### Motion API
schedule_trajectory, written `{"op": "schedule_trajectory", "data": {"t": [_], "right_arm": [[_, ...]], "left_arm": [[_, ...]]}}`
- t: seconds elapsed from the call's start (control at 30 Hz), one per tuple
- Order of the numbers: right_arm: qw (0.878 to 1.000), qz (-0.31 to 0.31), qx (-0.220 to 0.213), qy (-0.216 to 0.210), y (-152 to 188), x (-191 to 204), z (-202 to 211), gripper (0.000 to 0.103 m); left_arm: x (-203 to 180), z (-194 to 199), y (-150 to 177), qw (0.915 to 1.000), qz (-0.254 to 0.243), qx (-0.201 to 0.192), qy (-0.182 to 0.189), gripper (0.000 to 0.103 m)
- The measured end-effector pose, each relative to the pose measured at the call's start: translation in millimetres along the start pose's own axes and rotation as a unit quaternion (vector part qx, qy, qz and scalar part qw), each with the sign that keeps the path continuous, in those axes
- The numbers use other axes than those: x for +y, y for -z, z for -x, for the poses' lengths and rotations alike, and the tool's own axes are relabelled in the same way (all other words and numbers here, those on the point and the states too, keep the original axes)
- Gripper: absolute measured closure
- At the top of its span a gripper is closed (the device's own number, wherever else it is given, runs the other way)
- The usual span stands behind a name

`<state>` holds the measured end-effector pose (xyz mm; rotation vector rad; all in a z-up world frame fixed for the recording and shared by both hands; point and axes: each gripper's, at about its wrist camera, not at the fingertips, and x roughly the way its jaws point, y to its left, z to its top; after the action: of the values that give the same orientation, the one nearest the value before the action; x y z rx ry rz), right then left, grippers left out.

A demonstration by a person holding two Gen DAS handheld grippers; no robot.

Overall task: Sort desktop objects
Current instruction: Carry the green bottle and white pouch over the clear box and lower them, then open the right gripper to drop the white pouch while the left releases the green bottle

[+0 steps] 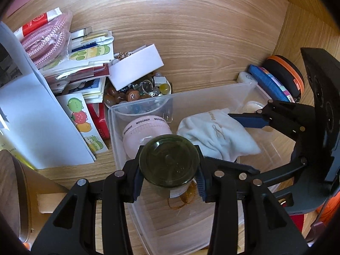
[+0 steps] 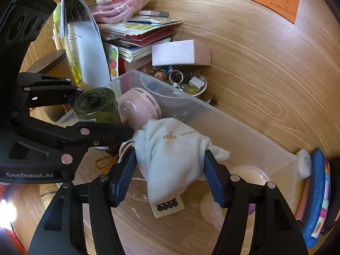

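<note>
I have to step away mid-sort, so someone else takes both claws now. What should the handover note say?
Left claw: shut on the dark green glass jar, held over the clear plastic bin.
Right claw: around the white cloth pouch inside the bin, pads at its sides; whether they still press is unclear.
Already in the bin: pink HYNTOOR gadget, pouch.
Left: set the jar down, free the pouch, then the bowl of beads and trinkets, the paper and sticker stack and the pink cord bag on the desk.
</note>
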<state>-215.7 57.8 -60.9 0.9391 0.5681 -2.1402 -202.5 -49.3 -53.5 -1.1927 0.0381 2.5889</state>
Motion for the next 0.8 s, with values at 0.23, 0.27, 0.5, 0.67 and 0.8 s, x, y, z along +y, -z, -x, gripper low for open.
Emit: {"op": "schedule_trajectory", "data": {"t": [0.23, 0.27, 0.5, 0.67, 0.8], "right_arm": [[1.000, 0.000, 0.004, 0.005, -1.1, -1.8, 1.1, 0.039], [1.000, -0.001, 0.005, 0.002, -2.1, -2.1, 1.4, 0.036], [0.999, 0.029, -0.017, 0.033, -3.3, 3.1, 28.2, 0.023], [0.998, 0.036, -0.023, 0.053, -4.7, 7.4, 44.5, 0.023], [0.997, 0.034, -0.029, 0.069, -0.4, 3.8, 59.4, 0.022]], "left_arm": [[-0.8, 0.2, 1.3, 0.9999, -0.009, 0.003, 0.003, 0.057], [-0.3, 0.9, 1.1, 0.9999, -0.008, 0.004, 0.006, 0.057], [2.7, 9.9, -2.1, 0.9999, 0.004, -0.007, 0.014, 0.036], [7.4, 23.8, -4.4, 0.9993, 0.019, -0.017, 0.026, 0.033], [3.2, 33.5, -4.1, 0.9993, 0.019, -0.023, 0.025, 0.029]]}}
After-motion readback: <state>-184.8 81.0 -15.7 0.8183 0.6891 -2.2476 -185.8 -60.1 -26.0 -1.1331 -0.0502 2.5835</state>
